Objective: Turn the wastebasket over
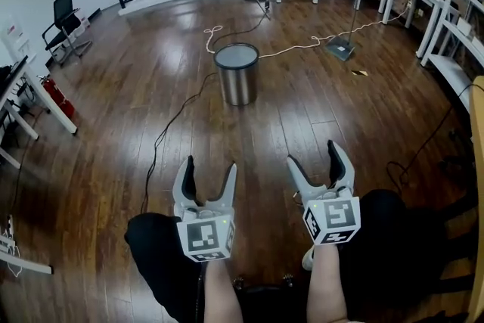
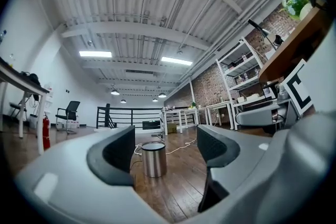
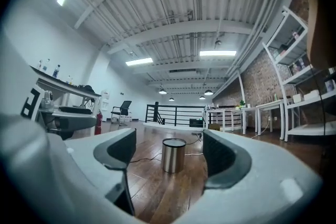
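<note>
Wastebasket (image 1: 237,73): a metal cylinder standing on end on the wooden floor (image 1: 106,117); whether its open mouth faces up or down I cannot tell.
Left gripper (image 1: 210,165): held low at the near edge of the head view; fingers (image 2: 116,155) spread wide apart with nothing between them but air.
Right gripper (image 1: 311,153): beside the left one; fingers (image 3: 223,157) likewise apart and empty.
Wastebasket against the fingers: well ahead of both grippers, touched by neither; in each gripper view it shows far off in the gap between the two fingers, nearer the left one in the left gripper view.
Floor around it: a black cable (image 1: 170,128) runs near the wastebasket; a white cable (image 1: 302,45) lies beyond.
</note>
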Demonstrator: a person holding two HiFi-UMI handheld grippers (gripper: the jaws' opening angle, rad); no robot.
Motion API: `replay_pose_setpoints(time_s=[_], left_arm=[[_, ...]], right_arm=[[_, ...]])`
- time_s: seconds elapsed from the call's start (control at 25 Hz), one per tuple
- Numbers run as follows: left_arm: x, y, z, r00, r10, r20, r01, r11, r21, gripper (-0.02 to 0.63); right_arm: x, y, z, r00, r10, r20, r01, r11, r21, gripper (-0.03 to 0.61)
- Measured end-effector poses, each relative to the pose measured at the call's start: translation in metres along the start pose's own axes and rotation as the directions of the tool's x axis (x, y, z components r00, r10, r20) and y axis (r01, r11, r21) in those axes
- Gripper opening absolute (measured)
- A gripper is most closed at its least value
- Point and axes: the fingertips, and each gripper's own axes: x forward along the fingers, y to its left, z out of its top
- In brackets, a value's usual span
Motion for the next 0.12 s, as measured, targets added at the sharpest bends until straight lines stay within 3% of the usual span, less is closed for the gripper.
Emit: replay_pose_setpoints(time_s=[0.12], left_arm=[[-0.003,-0.0032,0.0058,1.0,-0.001,0.014,0.001,1.0,-0.021,0.386]], right_arm=[[-0.0022,0.0057,-0.0003,1.0,0.018,-0.005,-0.018,1.0,-0.008,0.383]])
